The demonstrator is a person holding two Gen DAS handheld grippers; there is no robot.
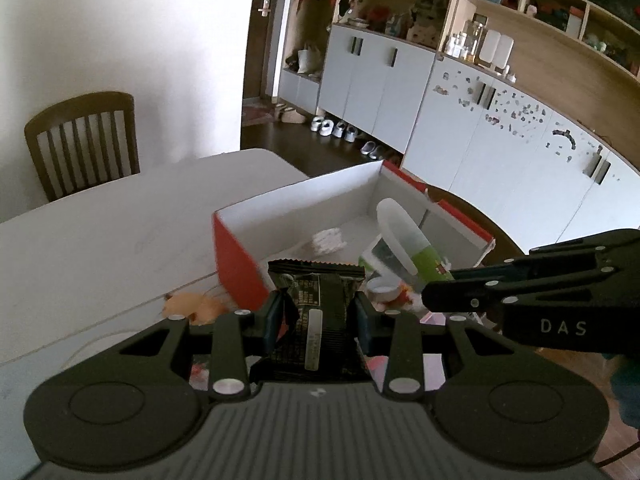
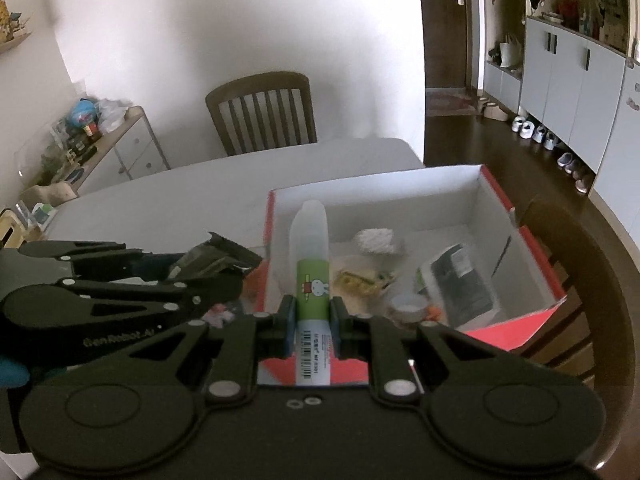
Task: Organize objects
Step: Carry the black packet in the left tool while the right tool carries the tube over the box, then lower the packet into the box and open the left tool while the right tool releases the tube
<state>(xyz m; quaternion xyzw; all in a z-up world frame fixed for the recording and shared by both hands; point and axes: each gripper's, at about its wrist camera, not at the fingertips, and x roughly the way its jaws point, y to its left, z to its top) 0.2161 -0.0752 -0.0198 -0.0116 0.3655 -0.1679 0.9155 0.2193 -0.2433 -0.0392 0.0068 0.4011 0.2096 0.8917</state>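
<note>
left tongs (image 1: 316,316) grip a black packet (image 1: 314,320); right tongs (image 2: 313,322) grip a tube (image 2: 312,280); white table (image 1: 100,240)

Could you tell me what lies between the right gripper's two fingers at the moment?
A green-labelled glue stick, clamped upright between them, shown in the right wrist view.

The big cardboard box (image 2: 532,264) is red outside and white inside. The thin plastic glue tube (image 2: 312,280) has a see-through white cap, a green band with a little white bunny, and a white end with black stripes. The crinkly snack packet (image 1: 316,312) is black with a small white label. The round-cornered table (image 1: 100,240) is white. The wooden slat-back chair (image 2: 264,114) is dark brown. Both plastic grippers are black with blue pads
</note>
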